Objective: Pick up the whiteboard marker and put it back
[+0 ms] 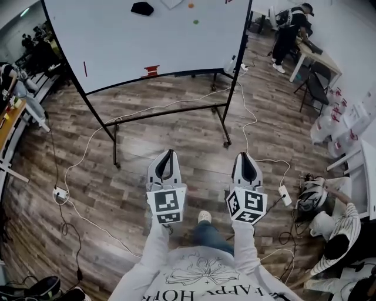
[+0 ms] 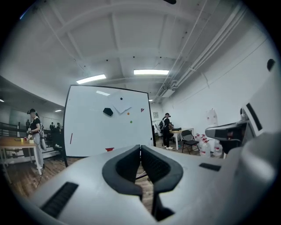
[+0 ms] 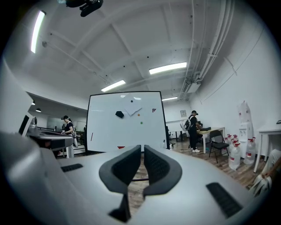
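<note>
I hold both arms out in front of me, pale sleeves (image 1: 154, 250) running up from six o'clock. My left gripper (image 1: 165, 155) sits at about seven o'clock in the head view and my right gripper (image 1: 247, 156) at about five. They are side by side and apart, both level and pointing toward twelve. Each has its jaws pressed together, tips meeting, with nothing between them.

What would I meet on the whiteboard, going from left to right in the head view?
red marker → black eraser → green dot
</note>
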Tool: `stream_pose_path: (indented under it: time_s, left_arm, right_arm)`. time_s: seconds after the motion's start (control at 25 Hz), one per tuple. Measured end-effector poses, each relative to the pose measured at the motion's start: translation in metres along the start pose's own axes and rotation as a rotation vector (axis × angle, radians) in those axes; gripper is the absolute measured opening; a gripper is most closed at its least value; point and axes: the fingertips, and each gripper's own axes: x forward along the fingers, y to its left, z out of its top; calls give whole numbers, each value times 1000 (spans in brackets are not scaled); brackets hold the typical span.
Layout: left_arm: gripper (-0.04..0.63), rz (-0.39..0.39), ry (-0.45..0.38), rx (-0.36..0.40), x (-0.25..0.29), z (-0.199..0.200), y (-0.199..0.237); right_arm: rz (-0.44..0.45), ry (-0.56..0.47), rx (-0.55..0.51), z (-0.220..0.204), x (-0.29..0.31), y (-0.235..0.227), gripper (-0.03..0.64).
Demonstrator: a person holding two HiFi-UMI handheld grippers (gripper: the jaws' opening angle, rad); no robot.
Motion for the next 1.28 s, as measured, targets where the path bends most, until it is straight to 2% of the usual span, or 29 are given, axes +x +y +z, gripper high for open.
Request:
stream_pose_path:
  time_s: [0.32,0.52,0.88,1.28]
  left_arm:
    - [8,28,-19,-17,96,22,-31]
    - [8,21,24,-10,139,12,-44]
    - [8,5,49,1,226,9,-39]
    - [8,-53,13,-11,383,24,-21]
  right_arm:
    - [46,-23,-8,24,87,-59,9]
    - [40,-8,6,17,127,-83,9]
    - [26,25,20,4,203,-106,9]
    - [-30,2,0,19,343,-143,9]
